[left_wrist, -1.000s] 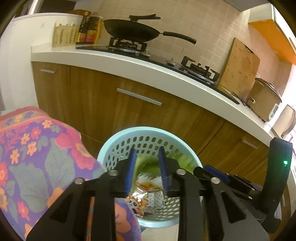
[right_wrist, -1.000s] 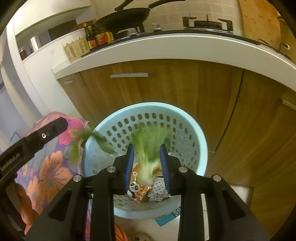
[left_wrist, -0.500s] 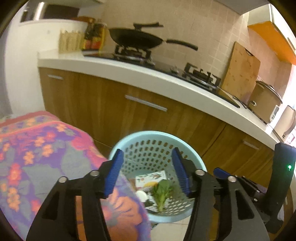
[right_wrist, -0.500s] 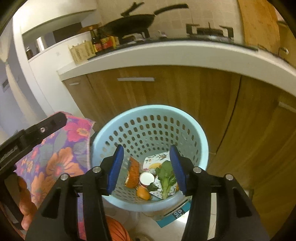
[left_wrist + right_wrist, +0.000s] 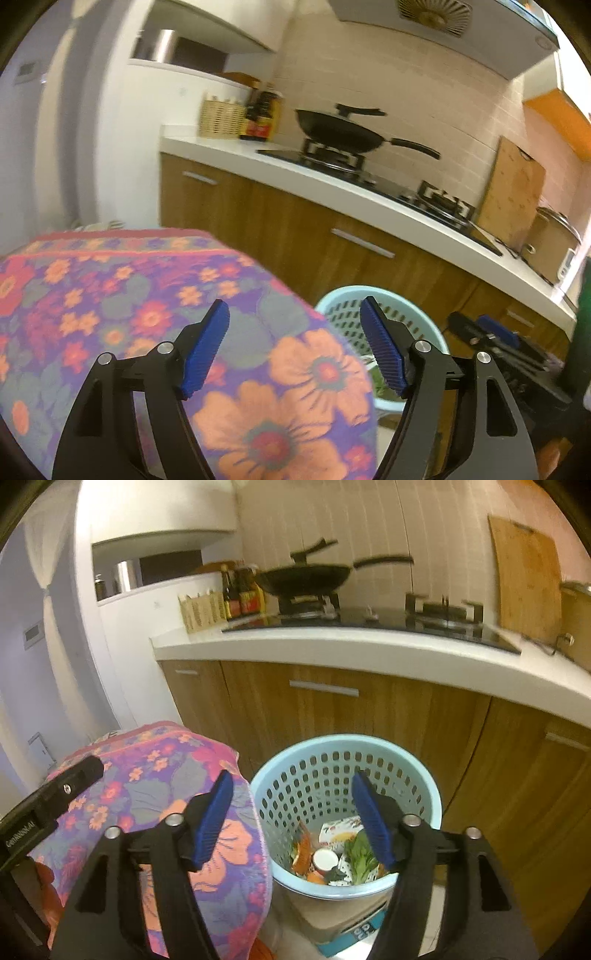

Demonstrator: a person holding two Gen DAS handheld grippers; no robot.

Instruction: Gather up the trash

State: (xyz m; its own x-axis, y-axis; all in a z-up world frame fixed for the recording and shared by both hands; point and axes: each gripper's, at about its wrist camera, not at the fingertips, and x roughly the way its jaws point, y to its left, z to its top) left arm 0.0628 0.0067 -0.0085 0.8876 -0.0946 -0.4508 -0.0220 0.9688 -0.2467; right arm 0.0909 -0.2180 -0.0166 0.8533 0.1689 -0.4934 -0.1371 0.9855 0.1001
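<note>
Several bits of trash sit in the light-blue perforated basket (image 5: 345, 771): a green leaf (image 5: 359, 854), a white cup (image 5: 325, 858), a printed carton (image 5: 338, 830), orange scraps (image 5: 301, 851). Basket stands on the floor against wooden cabinets (image 5: 369, 716), touching the flower-print cloth (image 5: 155, 775) to its left. Right gripper (image 5: 295, 816) above the rim, jaws opening — nothing between them. Left gripper (image 5: 293, 347) over the cloth, jaws opening too, empty. White counter (image 5: 332, 650) behind carries a black wok (image 5: 304, 578) on the hob, sauce bottles (image 5: 242, 596), wicker holder (image 5: 201, 611), cutting board (image 5: 528, 583).
</note>
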